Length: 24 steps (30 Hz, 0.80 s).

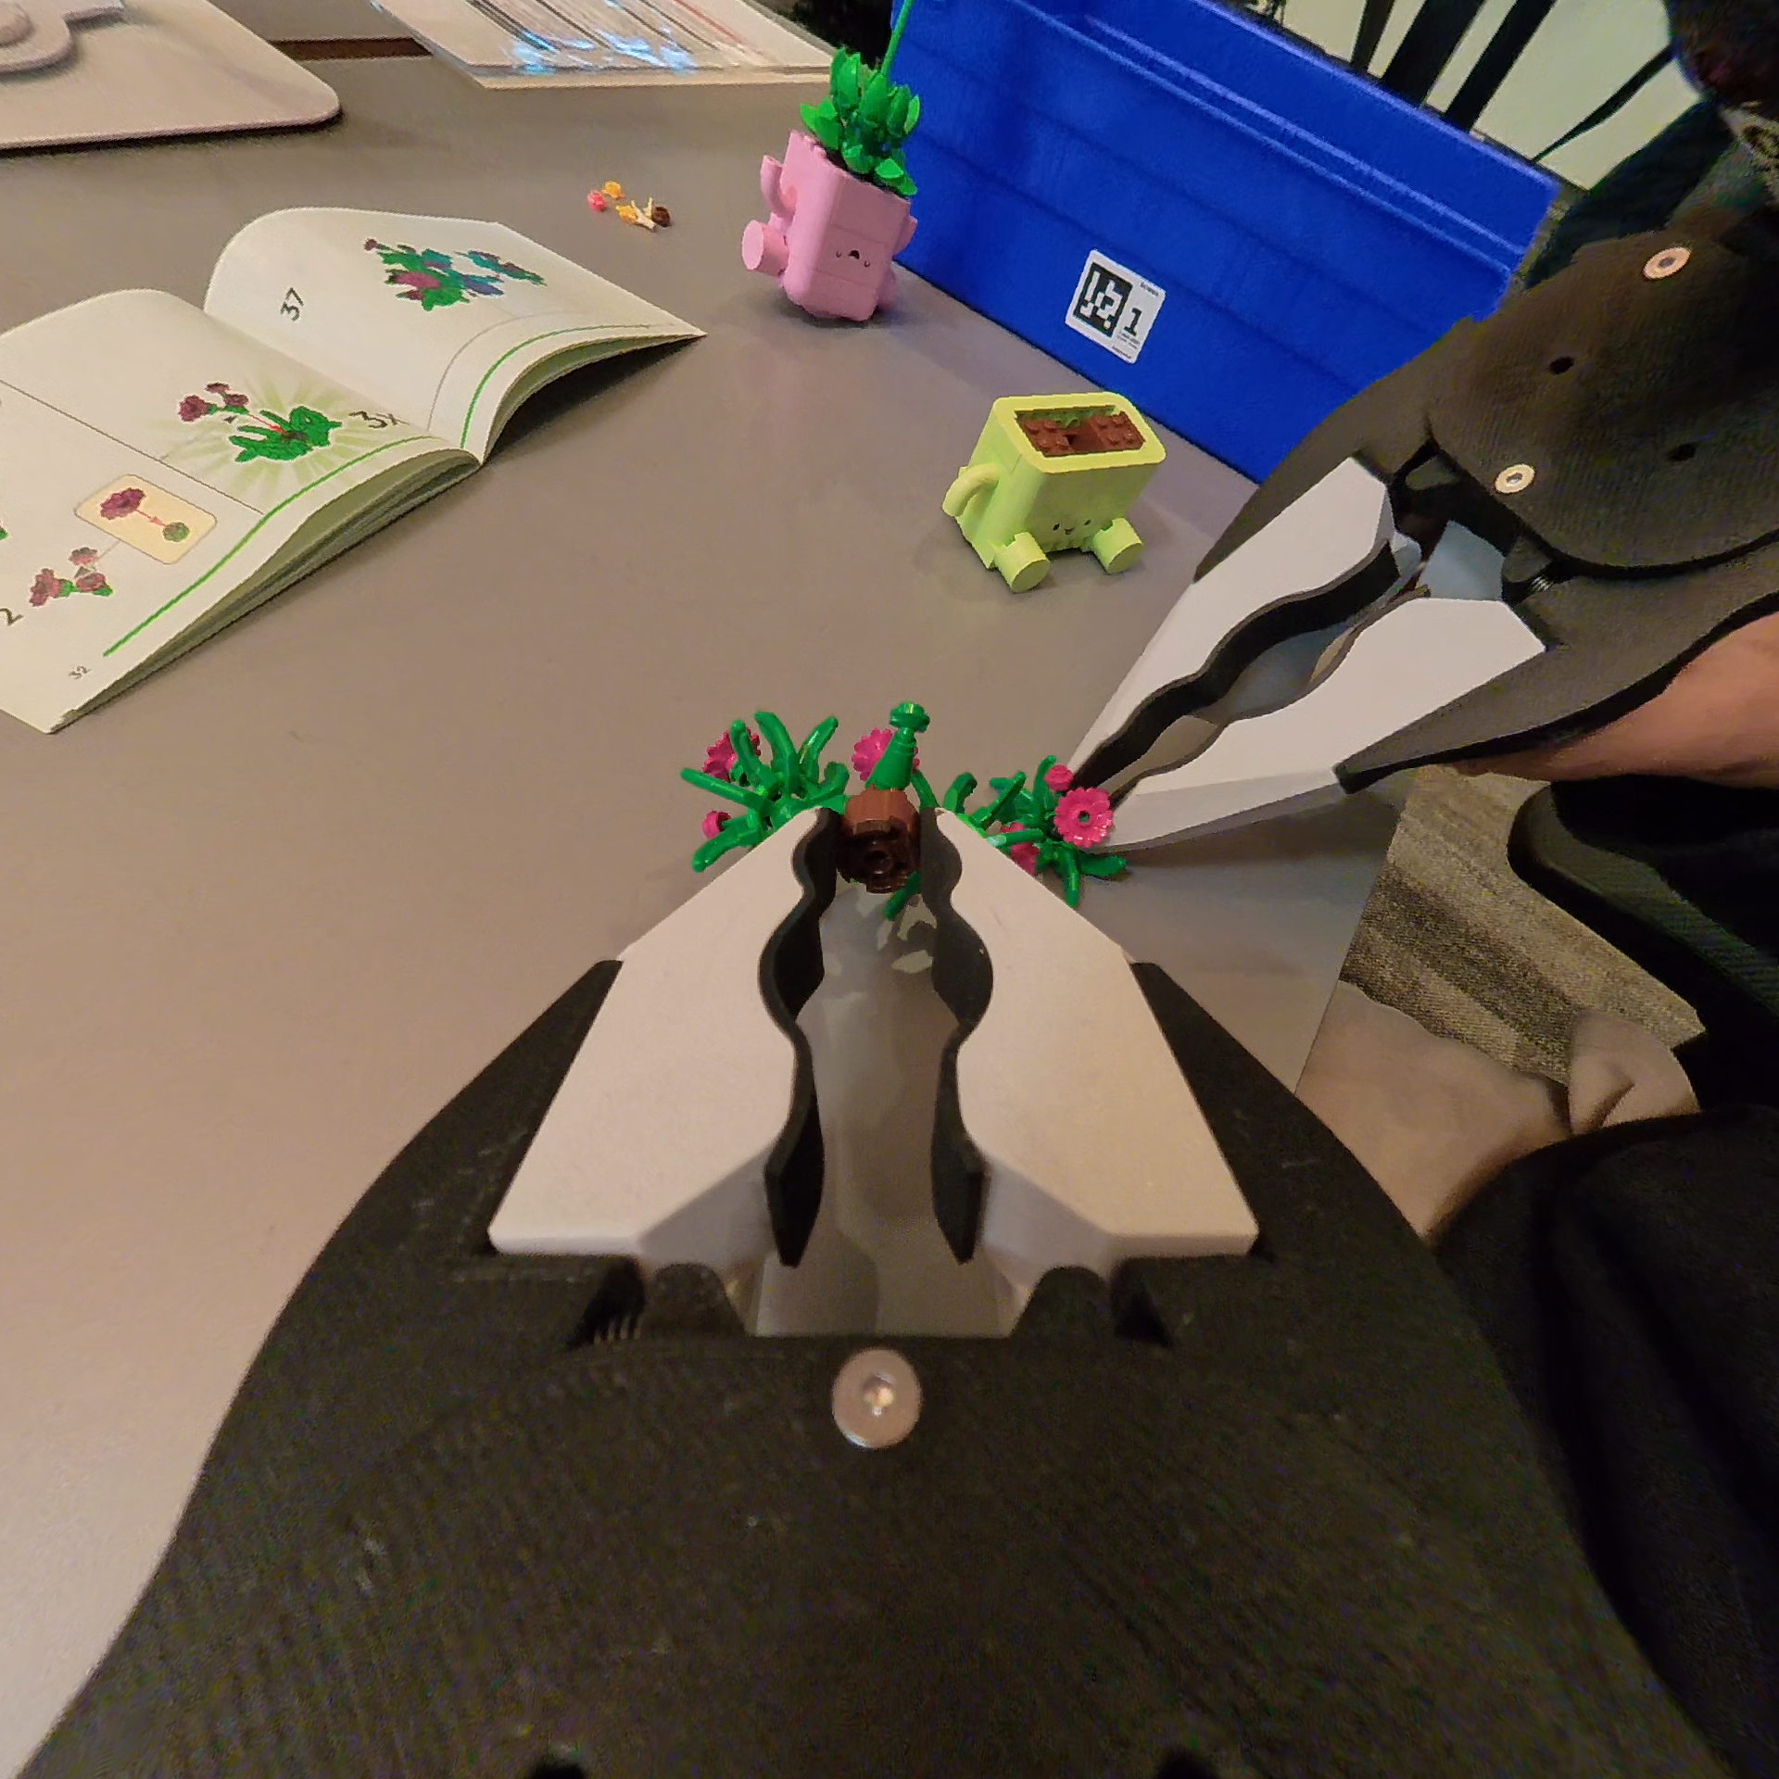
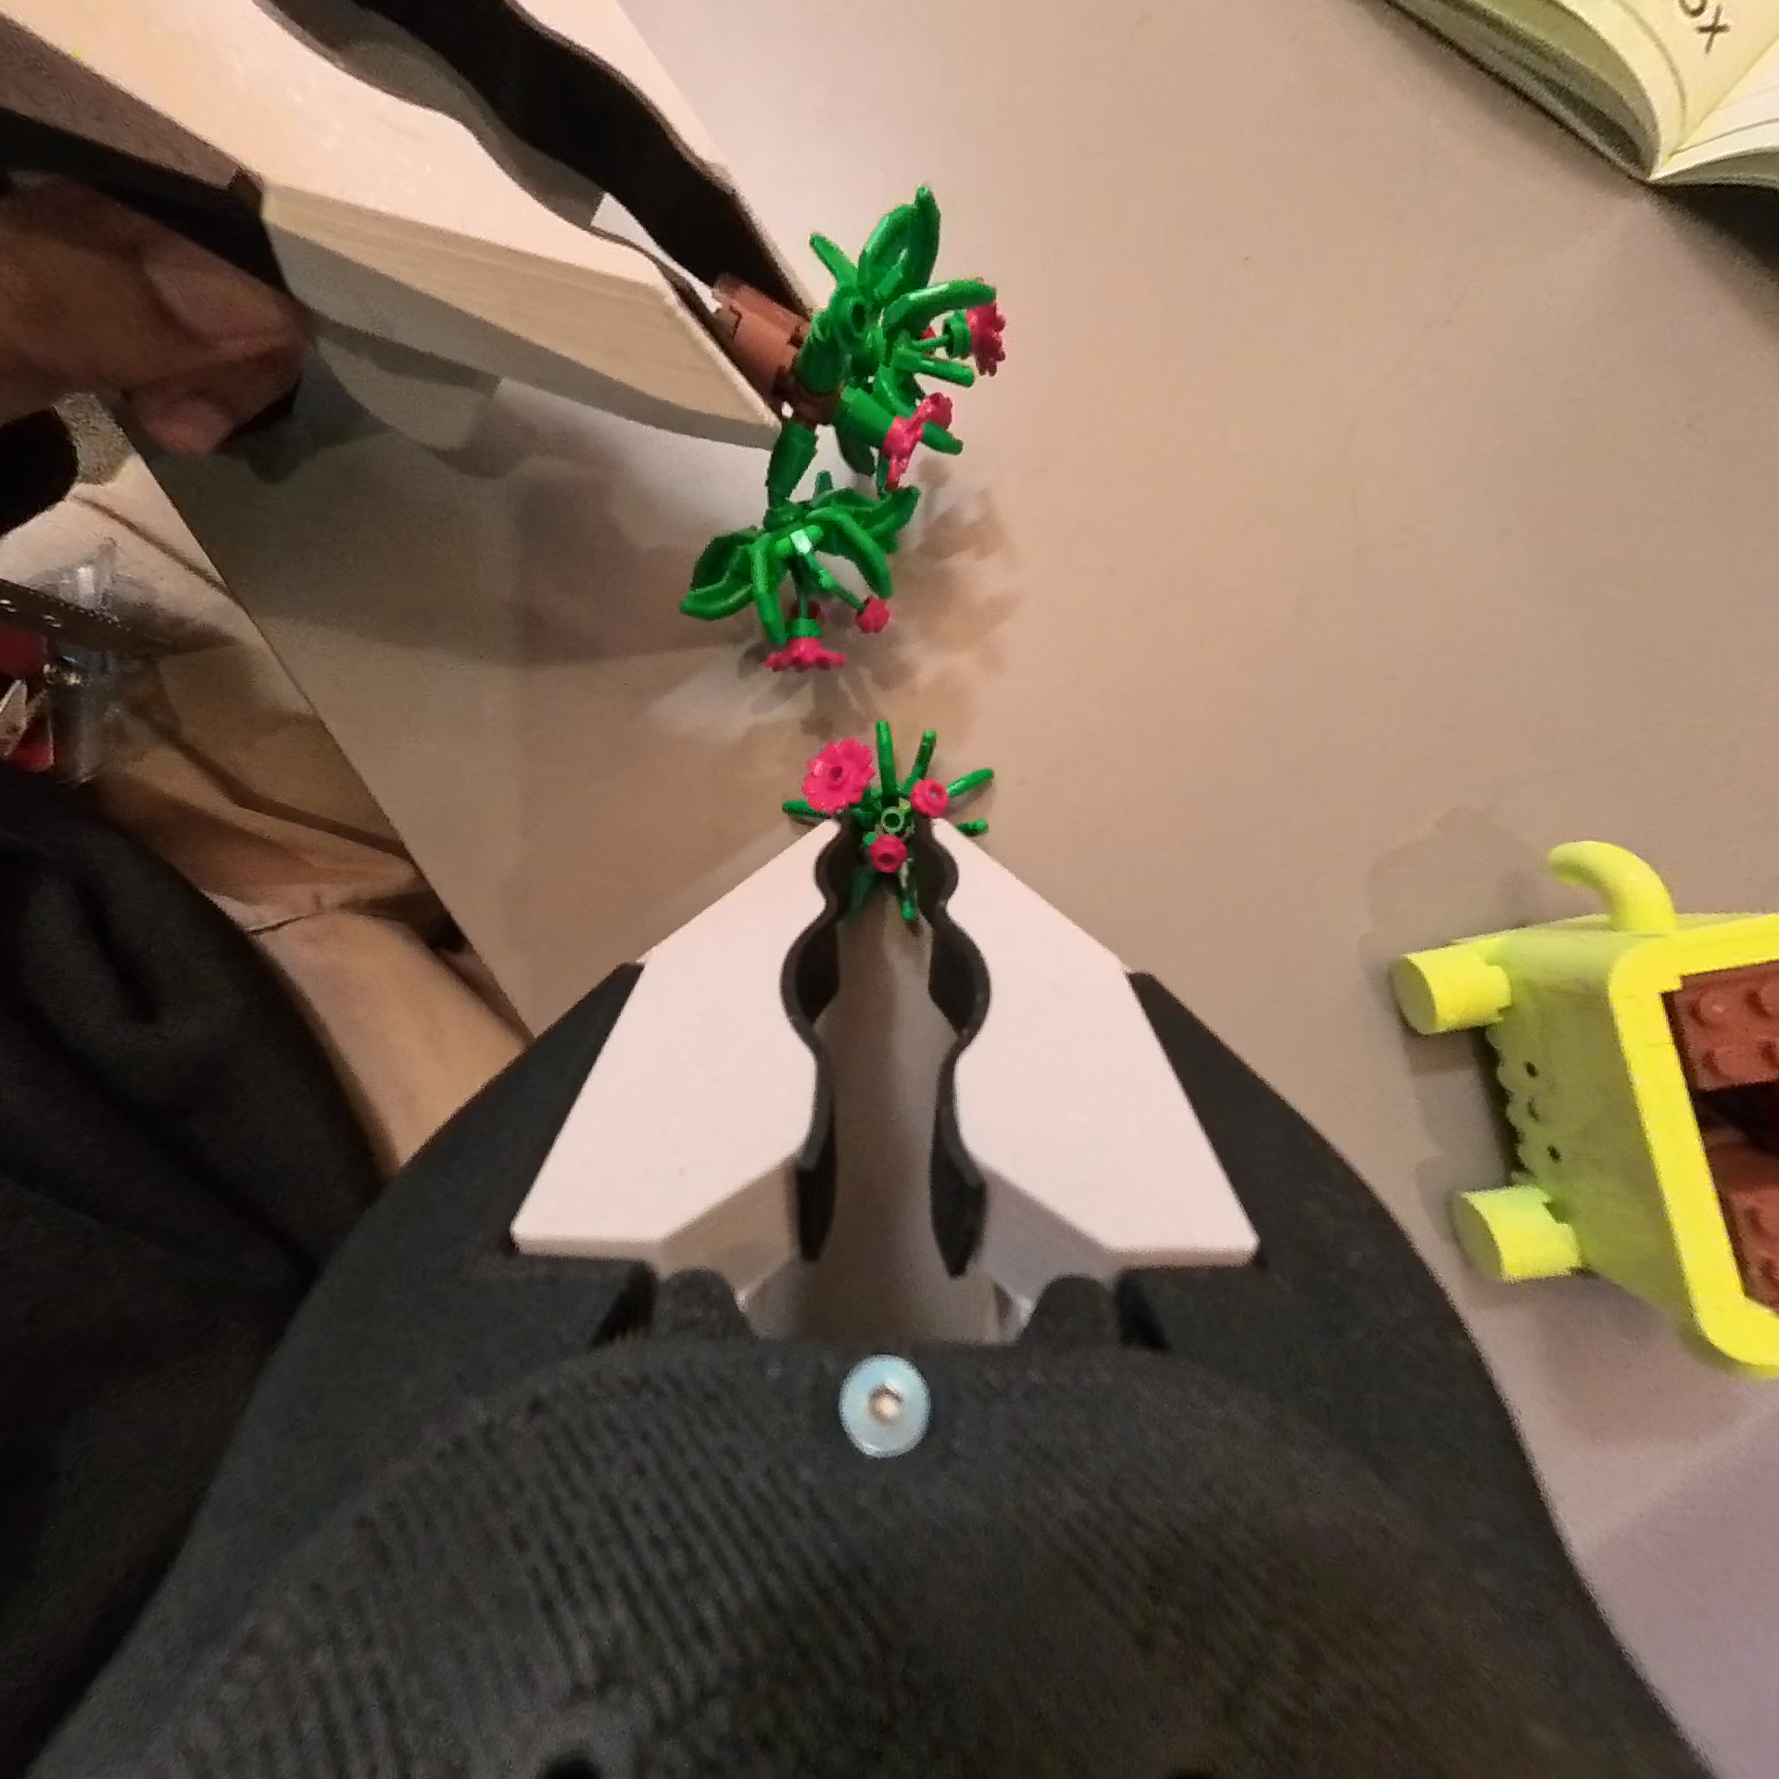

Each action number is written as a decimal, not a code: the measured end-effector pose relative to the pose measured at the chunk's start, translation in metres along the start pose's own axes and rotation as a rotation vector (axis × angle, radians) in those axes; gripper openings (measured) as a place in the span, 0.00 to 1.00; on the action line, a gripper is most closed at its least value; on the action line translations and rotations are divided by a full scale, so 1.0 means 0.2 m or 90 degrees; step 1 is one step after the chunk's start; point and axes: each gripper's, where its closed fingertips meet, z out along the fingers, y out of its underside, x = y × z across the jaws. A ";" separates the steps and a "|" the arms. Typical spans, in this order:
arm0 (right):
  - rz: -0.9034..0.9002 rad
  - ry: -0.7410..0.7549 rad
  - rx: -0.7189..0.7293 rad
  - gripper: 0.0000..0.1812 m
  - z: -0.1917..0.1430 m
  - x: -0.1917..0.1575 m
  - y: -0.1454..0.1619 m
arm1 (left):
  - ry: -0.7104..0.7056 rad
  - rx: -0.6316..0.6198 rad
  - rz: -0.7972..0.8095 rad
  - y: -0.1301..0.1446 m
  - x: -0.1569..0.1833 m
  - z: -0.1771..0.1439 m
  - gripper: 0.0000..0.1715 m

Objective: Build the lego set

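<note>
Your left gripper [image 1: 876, 847] points forward and slightly down over the worktop, jaws closed to a narrow gap at the tips and pinching a small brown piece [image 1: 874, 845] between them. In the right wrist view, your left hand [image 2: 144, 318] wraps the gripper body from behind, fingers curled under it.

Your right gripper [image 2: 890, 857] comes in from the right side, angled toward the left gripper's tips and close beside them. Its jaws are nearly closed on a small green sprig with pink flowers [image 2: 886, 818], clamped at the tips. Your right hand [image 1: 1675, 712] shows under the gripper body, partly out of frame.
</note>
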 end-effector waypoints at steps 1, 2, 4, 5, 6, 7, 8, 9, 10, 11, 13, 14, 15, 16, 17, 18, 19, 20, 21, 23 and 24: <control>0.004 -0.001 0.003 0.06 0.01 0.00 0.00 | 0.000 0.000 0.001 0.00 0.00 0.00 0.08; 0.008 -0.003 0.010 0.05 0.01 0.01 0.00 | 0.000 0.000 0.001 0.00 0.00 0.00 0.08; 0.017 -0.008 0.031 0.04 0.02 0.01 -0.01 | -0.001 -0.001 0.002 0.00 0.00 0.00 0.08; 0.022 -0.012 0.041 0.03 0.03 0.01 -0.02 | -0.001 -0.001 0.001 0.00 0.00 0.00 0.08; 0.027 -0.015 0.051 0.03 0.03 0.01 -0.02 | -0.001 0.000 0.001 0.00 0.00 0.00 0.08; 0.031 -0.018 0.061 0.03 0.04 0.01 -0.03 | 0.000 0.000 0.000 0.00 0.00 0.00 0.08; 0.035 -0.020 0.069 0.03 0.04 0.02 -0.03 | 0.000 0.000 0.000 0.00 0.00 0.00 0.08; 0.039 -0.023 0.076 0.03 0.04 0.02 -0.03 | 0.000 0.000 -0.001 0.00 0.00 0.00 0.08; 0.041 -0.024 0.081 0.03 0.04 0.02 -0.04 | 0.000 0.000 -0.001 0.00 0.00 0.00 0.08; 0.042 -0.025 0.085 0.03 0.04 0.02 -0.04 | 0.000 -0.001 -0.001 0.00 0.00 0.00 0.08; 0.045 -0.028 0.092 0.03 0.04 0.02 -0.04 | 0.000 -0.001 -0.001 0.00 0.00 0.00 0.08; 0.047 -0.028 0.095 0.03 0.04 0.02 -0.04 | 0.000 -0.001 0.000 0.00 0.00 0.00 0.08; 0.048 -0.025 0.098 0.03 0.04 0.03 -0.04 | -0.001 0.000 0.000 0.00 0.00 0.00 0.08; 0.051 -0.022 0.105 0.03 0.03 0.03 -0.04 | -0.002 0.000 -0.001 0.00 0.00 0.00 0.08; 0.056 -0.022 0.118 0.03 0.02 0.04 -0.05 | -0.002 0.002 -0.002 0.00 0.00 0.00 0.08; 0.068 -0.027 0.140 0.03 0.00 0.05 -0.07 | -0.001 0.004 -0.003 0.00 0.00 0.00 0.08; 0.086 -0.040 0.172 0.03 -0.02 0.05 -0.09 | -0.001 0.008 -0.005 -0.01 0.00 -0.01 0.08; 0.109 -0.063 0.213 0.03 -0.06 0.05 -0.13 | 0.000 0.012 -0.006 -0.01 -0.01 -0.01 0.08; 0.138 -0.093 0.264 0.03 -0.11 0.05 -0.17 | 0.001 0.017 -0.006 -0.02 -0.01 -0.01 0.08; 0.195 -0.180 0.378 0.03 -0.24 0.04 -0.27 | 0.001 0.033 0.000 -0.03 0.00 -0.02 0.08; 0.220 -0.219 0.427 0.02 -0.29 0.03 -0.31 | 0.001 0.037 0.005 -0.04 0.01 -0.02 0.08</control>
